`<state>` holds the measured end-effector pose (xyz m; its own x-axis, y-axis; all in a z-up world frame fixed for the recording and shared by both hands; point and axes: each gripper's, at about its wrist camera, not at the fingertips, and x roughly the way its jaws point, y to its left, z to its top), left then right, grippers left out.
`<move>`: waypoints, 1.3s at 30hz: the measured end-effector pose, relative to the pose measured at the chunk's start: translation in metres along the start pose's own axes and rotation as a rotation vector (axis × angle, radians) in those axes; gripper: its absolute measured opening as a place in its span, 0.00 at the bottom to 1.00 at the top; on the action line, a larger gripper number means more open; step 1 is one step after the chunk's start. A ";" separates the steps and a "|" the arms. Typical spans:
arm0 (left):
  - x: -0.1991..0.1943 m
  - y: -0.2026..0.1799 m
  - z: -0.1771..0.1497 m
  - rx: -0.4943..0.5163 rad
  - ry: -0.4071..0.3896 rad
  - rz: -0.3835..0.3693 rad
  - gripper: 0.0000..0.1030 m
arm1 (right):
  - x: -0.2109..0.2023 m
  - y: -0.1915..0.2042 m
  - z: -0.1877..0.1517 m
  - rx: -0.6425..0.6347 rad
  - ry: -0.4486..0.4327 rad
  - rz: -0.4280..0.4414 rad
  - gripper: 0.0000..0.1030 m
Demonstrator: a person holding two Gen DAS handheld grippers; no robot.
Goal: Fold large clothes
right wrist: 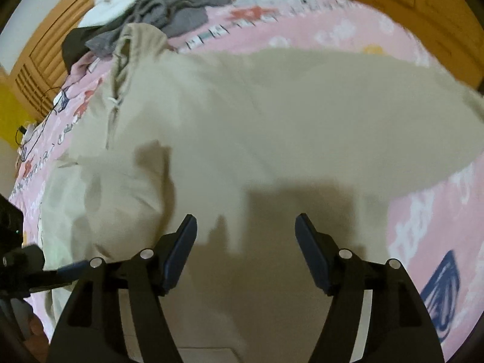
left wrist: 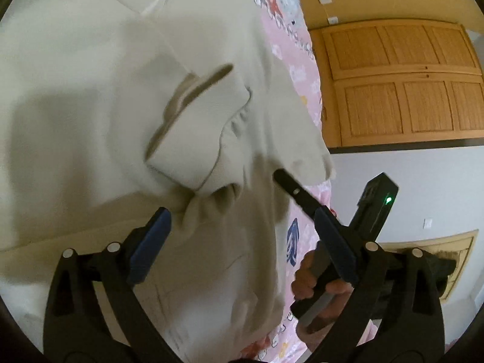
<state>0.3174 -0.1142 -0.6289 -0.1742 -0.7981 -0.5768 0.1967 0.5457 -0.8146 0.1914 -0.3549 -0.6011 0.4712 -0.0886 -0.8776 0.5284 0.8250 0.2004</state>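
Note:
A cream hoodie (left wrist: 121, 90) lies spread on a pink patterned bedsheet (left wrist: 298, 60). One sleeve (left wrist: 196, 127) is folded across its body, with the cuff toward the right edge. My left gripper (left wrist: 242, 216) hovers open just above the cloth near that sleeve, with nothing between its pads. To its right one black finger (left wrist: 292, 187) of the right gripper shows, with a hand (left wrist: 308, 281) on the handle. In the right wrist view my right gripper (right wrist: 245, 220) stands open over the hoodie (right wrist: 242, 121), holding nothing.
A pile of grey and white clothes (right wrist: 169, 9) lies at the far end of the bedsheet (right wrist: 423, 211). Wooden wardrobe doors (left wrist: 408, 90) stand beyond the bed's edge. Part of the left gripper's body (right wrist: 18, 260) shows at the lower left of the right wrist view.

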 end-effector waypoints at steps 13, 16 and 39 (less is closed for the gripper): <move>-0.154 0.096 -0.031 -0.429 -0.433 0.194 0.90 | 0.033 0.172 0.027 -0.227 0.055 -0.240 0.86; -0.160 0.101 -0.050 -0.482 -0.410 0.254 0.90 | 0.097 0.188 0.003 -0.352 0.183 -0.532 0.84; -0.182 0.094 -0.074 -0.400 -0.297 0.119 0.90 | -0.070 0.164 0.065 -0.409 -0.069 -0.389 0.16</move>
<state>0.2964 0.1007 -0.6049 0.1200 -0.7309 -0.6719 -0.1962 0.6459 -0.7377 0.2916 -0.2497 -0.4787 0.3489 -0.4541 -0.8198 0.3619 0.8722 -0.3291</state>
